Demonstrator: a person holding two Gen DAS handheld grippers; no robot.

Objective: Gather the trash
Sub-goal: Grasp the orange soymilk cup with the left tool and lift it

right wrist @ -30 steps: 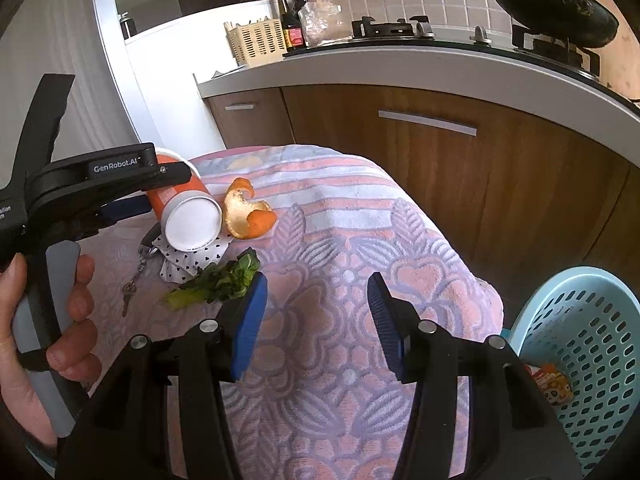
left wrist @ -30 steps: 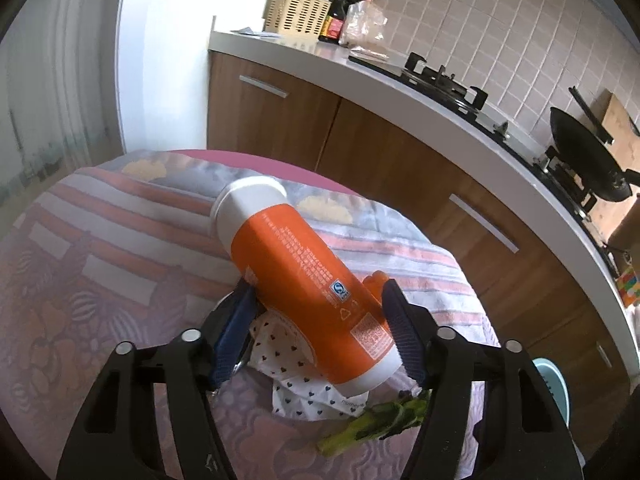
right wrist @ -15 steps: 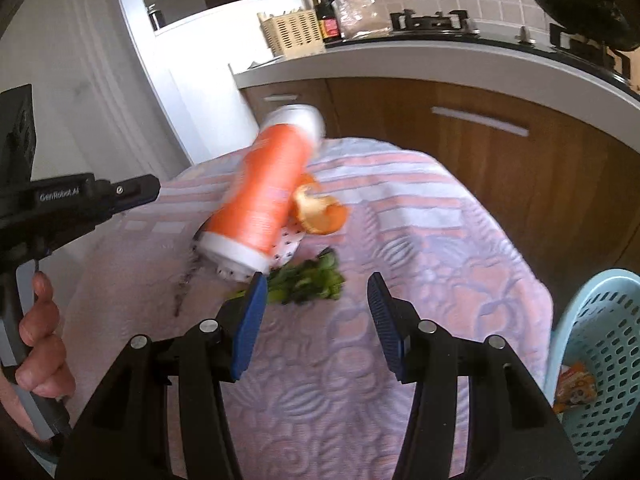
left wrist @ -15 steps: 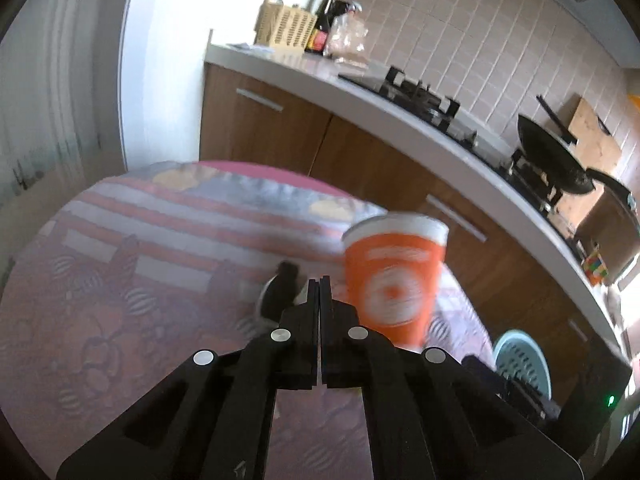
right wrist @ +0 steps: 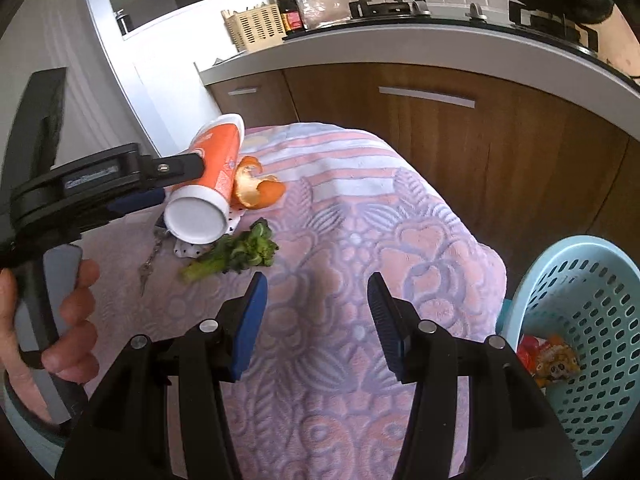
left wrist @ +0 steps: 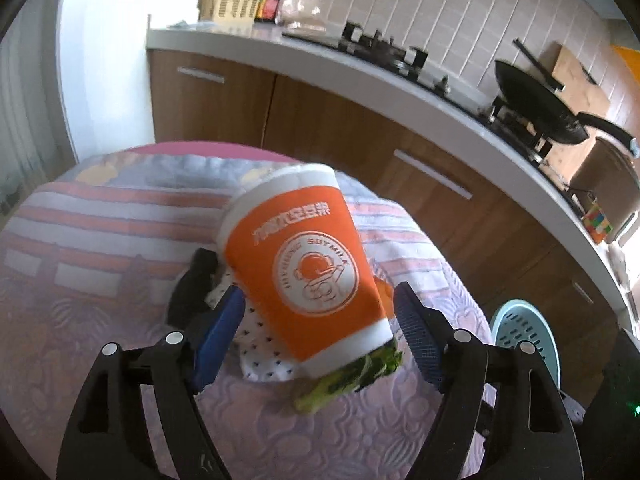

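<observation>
A long white counter [left wrist: 400,76] ran over brown wood cupboards [left wrist: 328,136]. The wall [left wrist: 440,12] behind had small pale tiles, and a black stove [left wrist: 384,52] sat on top. Bright daylight filled the room.

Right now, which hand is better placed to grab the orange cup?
Left. The left tool straddles the orange cup; its jaws have just been opening, with the cup between them. The right tool hangs open over bare tablecloth, short of the cup.

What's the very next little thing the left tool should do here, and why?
Probably close the left gripper on the orange cup: its jaws have just been opening and now straddle the tilted cup without pressing it. The blue basket waits beside the table.
</observation>
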